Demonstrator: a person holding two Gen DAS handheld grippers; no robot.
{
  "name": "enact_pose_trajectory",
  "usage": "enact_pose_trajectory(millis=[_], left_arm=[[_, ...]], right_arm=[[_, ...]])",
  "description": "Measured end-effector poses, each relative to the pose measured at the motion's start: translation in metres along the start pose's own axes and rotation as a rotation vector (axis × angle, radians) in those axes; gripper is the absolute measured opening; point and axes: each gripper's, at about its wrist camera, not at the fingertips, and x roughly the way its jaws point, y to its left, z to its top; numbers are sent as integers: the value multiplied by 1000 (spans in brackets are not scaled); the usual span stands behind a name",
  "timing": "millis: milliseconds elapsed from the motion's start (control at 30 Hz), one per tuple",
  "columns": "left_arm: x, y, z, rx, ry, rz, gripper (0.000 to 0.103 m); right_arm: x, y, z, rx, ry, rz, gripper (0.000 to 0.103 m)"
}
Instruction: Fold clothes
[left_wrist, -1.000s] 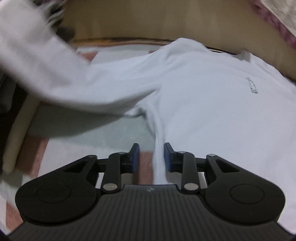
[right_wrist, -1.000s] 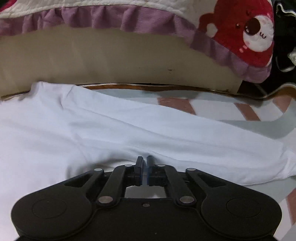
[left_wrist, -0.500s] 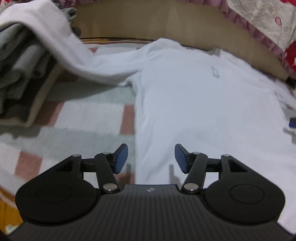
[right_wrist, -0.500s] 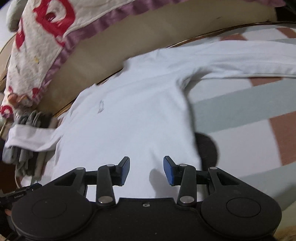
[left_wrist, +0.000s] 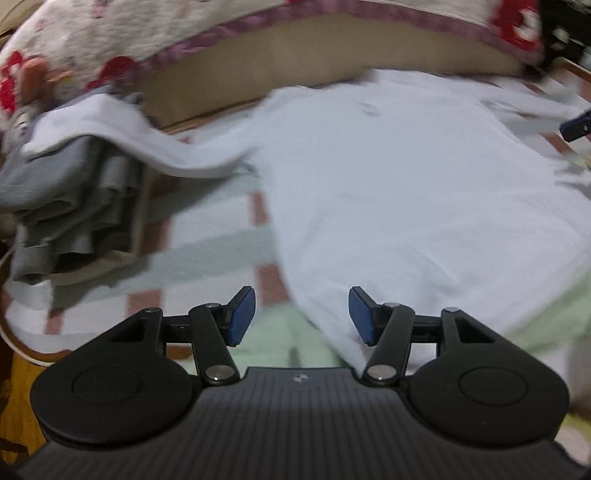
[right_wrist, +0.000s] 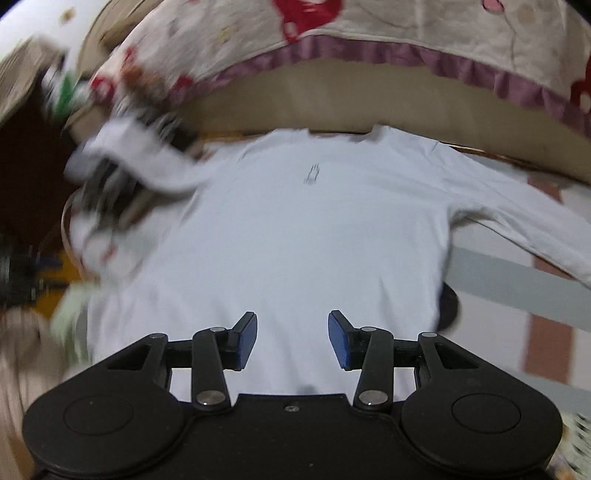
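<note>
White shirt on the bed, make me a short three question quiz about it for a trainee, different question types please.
1. True or false: the white long-sleeved shirt lies spread flat on the striped bedcover.
2. One sleeve drapes over: A) a pile of grey clothes, B) a chair, C) a lamp?
3. Fill in: neither the left gripper nor the right gripper holds ____.

Key: 1 true; 2 A; 3 anything.

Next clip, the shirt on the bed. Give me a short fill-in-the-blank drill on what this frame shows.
1. The spread-out long-sleeved shirt is ____ in colour.
2. One sleeve is draped over a pile of ____ folded clothes.
3. Both the left tool and the right tool hold ____ between their pads.

Missing words: white; grey; nothing
</note>
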Motion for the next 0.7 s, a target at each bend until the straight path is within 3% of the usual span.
enact_pose_trajectory(millis=[200, 333, 500, 533, 633, 700], left_arm=[[19, -16, -7, -47, 59, -131, 56], [33, -2, -3, -126, 111, -132, 56], [28, -21, -6, -28, 107, -122, 56], [27, -25, -6, -11, 104, -117, 56], [21, -26, -2, -14, 93, -99, 56], [19, -15, -1, -76, 93, -122, 58]], right_arm=[[-61, -12, -70, -21, -33, -15, 48], [-70, -10, -104, -47, -36, -77, 57], [-53, -18, -124, -44, -59, -141, 56], [-50, -22, -123, -23, -84, -131, 56], [-47, -31, -115, 46, -182, -84, 35], [-48, -37, -108, 107, -236, -63, 35]])
